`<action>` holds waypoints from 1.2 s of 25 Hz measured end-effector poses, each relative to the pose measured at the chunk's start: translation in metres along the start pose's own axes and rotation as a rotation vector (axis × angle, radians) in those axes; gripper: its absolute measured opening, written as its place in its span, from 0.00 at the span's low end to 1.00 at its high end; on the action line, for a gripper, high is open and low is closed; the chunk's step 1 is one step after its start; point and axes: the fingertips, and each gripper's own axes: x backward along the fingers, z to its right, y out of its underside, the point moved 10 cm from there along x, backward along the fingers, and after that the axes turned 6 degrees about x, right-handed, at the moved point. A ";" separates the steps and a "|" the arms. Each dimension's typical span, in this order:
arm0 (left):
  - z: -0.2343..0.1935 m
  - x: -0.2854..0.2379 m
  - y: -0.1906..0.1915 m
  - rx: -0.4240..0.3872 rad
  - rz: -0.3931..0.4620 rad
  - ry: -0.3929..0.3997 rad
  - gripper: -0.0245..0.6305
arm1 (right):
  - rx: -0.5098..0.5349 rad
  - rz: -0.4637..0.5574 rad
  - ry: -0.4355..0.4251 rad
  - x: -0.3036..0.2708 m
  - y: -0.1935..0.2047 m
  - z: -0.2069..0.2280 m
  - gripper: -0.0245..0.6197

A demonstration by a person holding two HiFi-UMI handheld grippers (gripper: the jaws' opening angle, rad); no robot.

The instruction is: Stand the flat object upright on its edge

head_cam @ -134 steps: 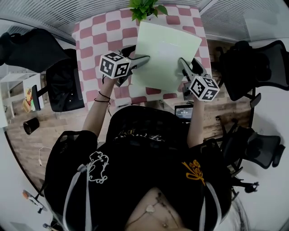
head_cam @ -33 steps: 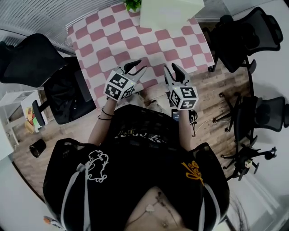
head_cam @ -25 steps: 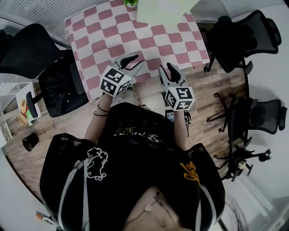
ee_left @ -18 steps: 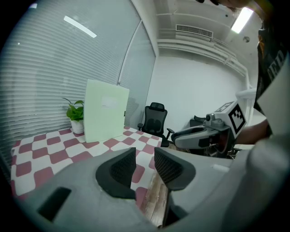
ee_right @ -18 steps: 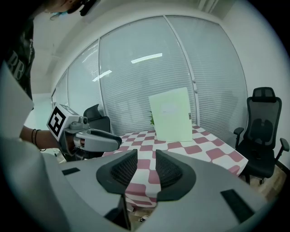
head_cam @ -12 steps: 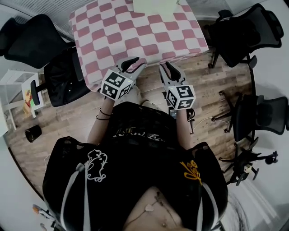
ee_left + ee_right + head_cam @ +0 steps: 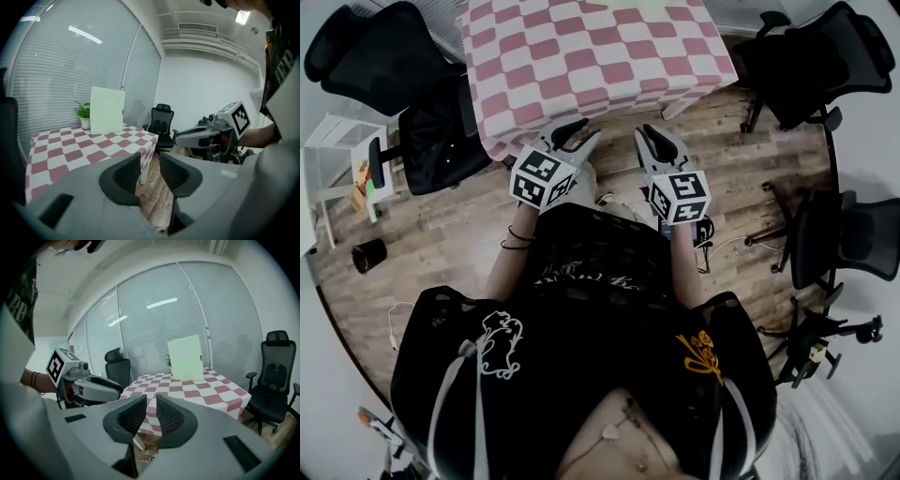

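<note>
The flat object is a pale green board (image 7: 108, 110). It stands upright at the far end of the pink-and-white checked table (image 7: 93, 145), also in the right gripper view (image 7: 185, 358). The head view's top edge cuts it off. Both grippers hover over the wooden floor, short of the table's near edge (image 7: 581, 117) and well away from the board. My left gripper (image 7: 586, 133) (image 7: 149, 164) holds its jaws almost together with nothing between them. My right gripper (image 7: 649, 136) (image 7: 151, 404) is closing, only a thin slit left, nothing in it.
Black office chairs stand around the table: left (image 7: 375, 47), right (image 7: 825, 47), and further right (image 7: 853, 234). A small potted plant (image 7: 83, 112) sits beside the board against the blinds. Cables and a wheeled chair base (image 7: 811, 347) lie on the wood floor.
The grippers and the view have drawn back from the table over the floor. The board has slipped out at the top of the head view. The right jaws have narrowed.
</note>
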 end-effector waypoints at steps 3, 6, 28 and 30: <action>0.013 0.007 0.009 -0.007 -0.008 0.003 0.25 | 0.008 0.004 -0.005 0.013 0.004 -0.008 0.14; 0.023 0.013 0.016 -0.011 -0.008 0.007 0.25 | 0.019 0.004 -0.009 0.023 0.008 -0.015 0.13; 0.046 0.032 0.034 -0.035 -0.012 0.034 0.25 | 0.064 0.008 -0.052 0.039 0.012 -0.047 0.10; 0.045 0.033 0.035 -0.035 -0.014 0.028 0.25 | 0.064 0.005 -0.055 0.039 0.013 -0.046 0.10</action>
